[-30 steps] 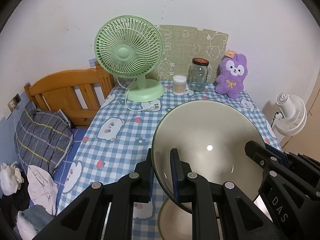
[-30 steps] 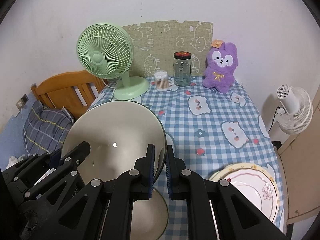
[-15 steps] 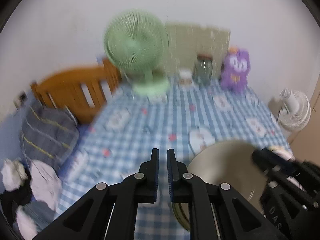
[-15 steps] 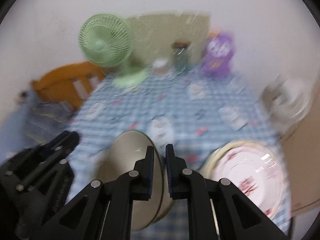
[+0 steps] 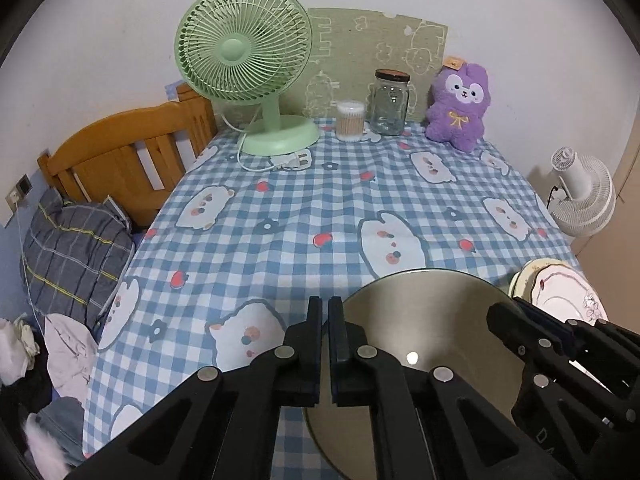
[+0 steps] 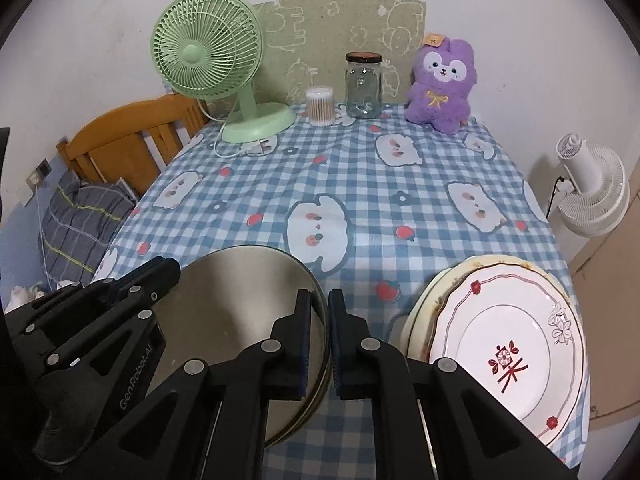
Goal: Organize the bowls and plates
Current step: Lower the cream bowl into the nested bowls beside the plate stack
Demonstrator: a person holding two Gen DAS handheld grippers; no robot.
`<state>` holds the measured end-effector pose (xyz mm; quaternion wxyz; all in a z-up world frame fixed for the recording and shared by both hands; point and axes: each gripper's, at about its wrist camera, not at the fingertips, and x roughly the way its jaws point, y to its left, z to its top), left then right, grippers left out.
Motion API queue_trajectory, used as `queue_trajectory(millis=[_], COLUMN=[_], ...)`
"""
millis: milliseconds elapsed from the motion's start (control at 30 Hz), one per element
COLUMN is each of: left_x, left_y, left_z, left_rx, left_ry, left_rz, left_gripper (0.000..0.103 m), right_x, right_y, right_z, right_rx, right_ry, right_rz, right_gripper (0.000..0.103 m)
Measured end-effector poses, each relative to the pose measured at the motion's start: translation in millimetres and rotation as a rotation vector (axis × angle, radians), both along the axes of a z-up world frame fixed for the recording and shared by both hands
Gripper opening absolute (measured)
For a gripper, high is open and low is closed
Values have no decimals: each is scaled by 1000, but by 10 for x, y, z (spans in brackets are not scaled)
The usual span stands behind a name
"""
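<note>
Right wrist view: my right fingers (image 6: 319, 344) clamp the bowl's (image 6: 240, 300) rim, my left fingers (image 5: 325, 354) clamp its opposite rim; the bowl sits low on the counter (image 6: 360, 184), beside the plates (image 6: 508, 344).

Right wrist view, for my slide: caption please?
Right hand-held gripper pinching beige bowl rim beside stacked plates.

Table under blue-and-white checked cloth (image 6: 360, 184). Rear edge: green desk fan (image 6: 224, 80), clear glass jar (image 6: 363, 86), purple plush rabbit (image 6: 442, 84). Near edge: beige bowl (image 6: 240, 300), stacked white floral plates (image 6: 504, 344)
</note>
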<state>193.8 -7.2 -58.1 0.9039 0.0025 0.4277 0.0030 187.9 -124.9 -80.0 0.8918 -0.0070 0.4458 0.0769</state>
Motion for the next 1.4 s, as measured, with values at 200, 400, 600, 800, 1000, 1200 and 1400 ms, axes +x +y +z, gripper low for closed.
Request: queue_trajectory(millis=[200,400,600,800,1000,1200,1400], left_x=[-29,-60,-87,-129,-240,-319,-345], left_y=[2,10,-10,-14,-88,-96,-73], left_z=[-21,-39,-216,-195,-141,-117,-166], left_rx=[4,15,1,-16,-6,0,-10], left_ry=[-2,12,88,86,59,35,49], left_rz=[7,-2,-32,-31,-61,-58,-59], left_gripper=[6,19,30,39,56,56,56], right_x=[-33,-82,-115,-130,-212,-323,-365], right_y=[9,-7,6,1,-153,-135,-80], right_z=[-39,-63,-62,-35,18,53,-10], right_rx=[-3,11,-18,-70,-24,-40,-46], right_ry=[-24,-48,-59,-57,-57,-75,-58], right_rz=[3,-9,0,-23,-64,-53,-7], right_gripper=[11,11,13,44,62,42,16])
